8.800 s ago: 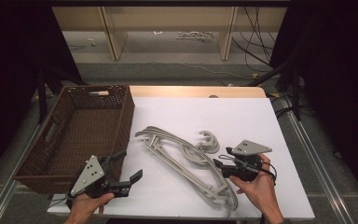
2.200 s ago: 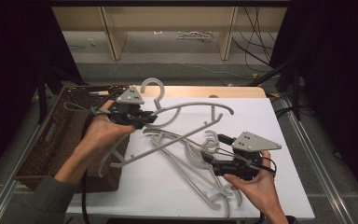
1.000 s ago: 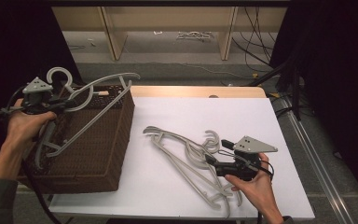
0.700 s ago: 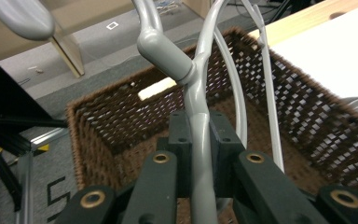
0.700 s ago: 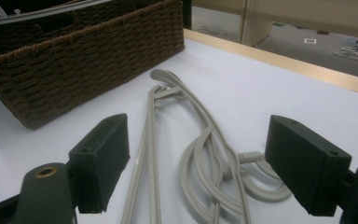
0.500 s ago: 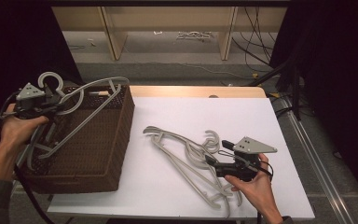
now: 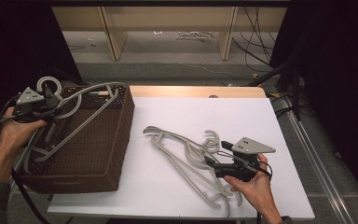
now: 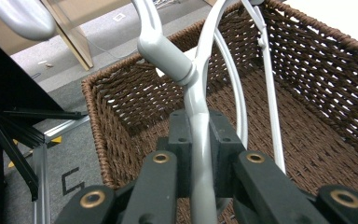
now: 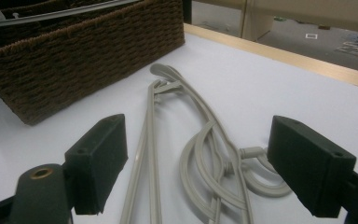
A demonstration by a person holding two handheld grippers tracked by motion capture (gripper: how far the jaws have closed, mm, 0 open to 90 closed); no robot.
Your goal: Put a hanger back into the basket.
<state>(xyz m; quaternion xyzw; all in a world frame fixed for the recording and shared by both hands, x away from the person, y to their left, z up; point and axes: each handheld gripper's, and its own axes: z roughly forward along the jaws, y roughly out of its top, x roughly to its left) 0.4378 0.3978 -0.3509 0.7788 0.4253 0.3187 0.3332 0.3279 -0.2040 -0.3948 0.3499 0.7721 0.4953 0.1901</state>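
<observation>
In the left gripper view my left gripper (image 8: 200,140) is shut on the neck of a grey plastic hanger (image 8: 193,79). The high view shows that left gripper (image 7: 51,105) holding the hanger (image 7: 88,89) tilted over the brown wicker basket (image 7: 116,140), its lower end down inside. Several more grey hangers (image 7: 186,156) lie tangled on the white table. My right gripper (image 7: 212,166) rests at their right end. In the right gripper view it (image 9: 203,161) is open, its jaws wide apart above the hangers (image 9: 149,140) with nothing pressed between them.
The basket (image 9: 74,56) stands at the table's left end, its rim (image 8: 121,70) close below the held hanger. A wooden strip (image 7: 196,91) runs along the table's far edge. Bare white tabletop (image 7: 223,116) stretches beyond the hanger pile.
My left hand has shifted a little left and down, lowering the held hanger further into the basket. The right hand and the hangers on the table have stayed put.
</observation>
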